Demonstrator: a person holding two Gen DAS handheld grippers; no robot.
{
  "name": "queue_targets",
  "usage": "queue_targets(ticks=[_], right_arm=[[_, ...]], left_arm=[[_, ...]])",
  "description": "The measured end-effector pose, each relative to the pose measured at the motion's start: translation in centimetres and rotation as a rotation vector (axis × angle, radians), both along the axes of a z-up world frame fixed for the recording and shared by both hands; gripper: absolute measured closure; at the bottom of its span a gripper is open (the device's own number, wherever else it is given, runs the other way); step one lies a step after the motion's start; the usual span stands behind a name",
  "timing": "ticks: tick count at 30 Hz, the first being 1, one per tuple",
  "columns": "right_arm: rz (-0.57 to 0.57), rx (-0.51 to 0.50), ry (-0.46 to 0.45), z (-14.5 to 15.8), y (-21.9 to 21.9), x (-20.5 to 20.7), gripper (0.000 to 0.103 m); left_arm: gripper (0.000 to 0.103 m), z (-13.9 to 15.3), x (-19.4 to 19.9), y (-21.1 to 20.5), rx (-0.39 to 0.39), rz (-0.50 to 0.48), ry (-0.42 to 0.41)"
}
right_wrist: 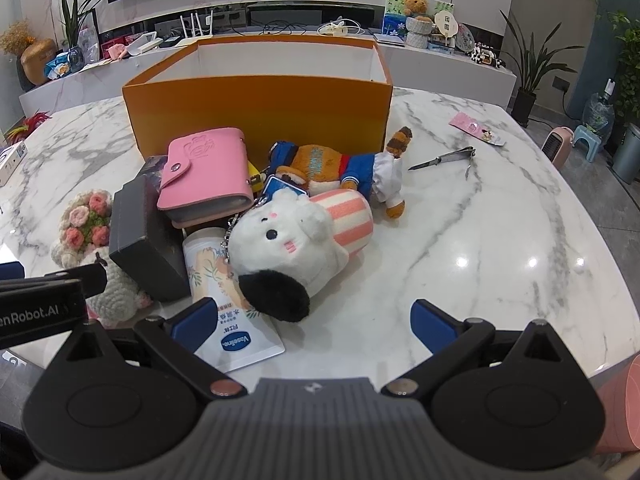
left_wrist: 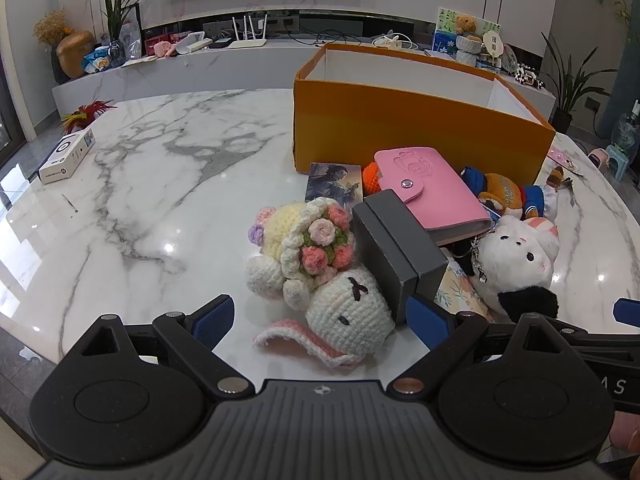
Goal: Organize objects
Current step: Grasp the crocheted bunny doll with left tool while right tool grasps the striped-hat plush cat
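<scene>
Marble table [left_wrist: 160, 184] with a heap of objects at frame centre, in front of the open orange box [left_wrist: 420, 128]. Left gripper [left_wrist: 320, 320], fingers wide apart and empty, over the crocheted rabbit [left_wrist: 344, 308]. Right gripper [right_wrist: 312, 320], fingers likewise spread, holding nothing, below the white plush cat [right_wrist: 288, 240]. Pink card wallet [right_wrist: 204, 172] leans on a grey box [right_wrist: 140, 240]; Vaseline tube [right_wrist: 236, 332] lies beneath the cat.

Marble table [right_wrist: 480, 240]: orange box [right_wrist: 260, 116], toy pile, nail clipper [right_wrist: 444, 160].
</scene>
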State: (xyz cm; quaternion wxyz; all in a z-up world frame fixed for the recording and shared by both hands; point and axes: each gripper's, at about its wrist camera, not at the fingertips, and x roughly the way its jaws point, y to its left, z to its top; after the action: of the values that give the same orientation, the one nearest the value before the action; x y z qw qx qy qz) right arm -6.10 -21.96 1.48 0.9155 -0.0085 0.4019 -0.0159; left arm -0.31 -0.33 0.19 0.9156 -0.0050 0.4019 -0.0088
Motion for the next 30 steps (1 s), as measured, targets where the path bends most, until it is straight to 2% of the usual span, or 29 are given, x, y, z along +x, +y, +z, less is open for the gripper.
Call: queue_targets(ticks=[13,21,26,30], right_arm=[[0.005,0.004,0.004,-0.2,0.0,0.0,0.001],[0.02,0.04,0.024,-0.9,-0.9,0.3,0.001],[0.026,0.068,0.028,-1.1,-1.3,0.6,0.001],[0.033,0.072,0.038,-1.4,-1.4,0.8,0.001]], left_arm=[[0.0,-0.2,0.0,0.1,-0.003,0.0,0.006],[0.0,-0.5,0.7,2.2,-0.022,0.028,0.024],[0.0,-0.8,1.2,2.4,-0.045,0.005,0.031],[0.0,-1.2,1.5,2.2,-0.031,-0.022,0.038]])
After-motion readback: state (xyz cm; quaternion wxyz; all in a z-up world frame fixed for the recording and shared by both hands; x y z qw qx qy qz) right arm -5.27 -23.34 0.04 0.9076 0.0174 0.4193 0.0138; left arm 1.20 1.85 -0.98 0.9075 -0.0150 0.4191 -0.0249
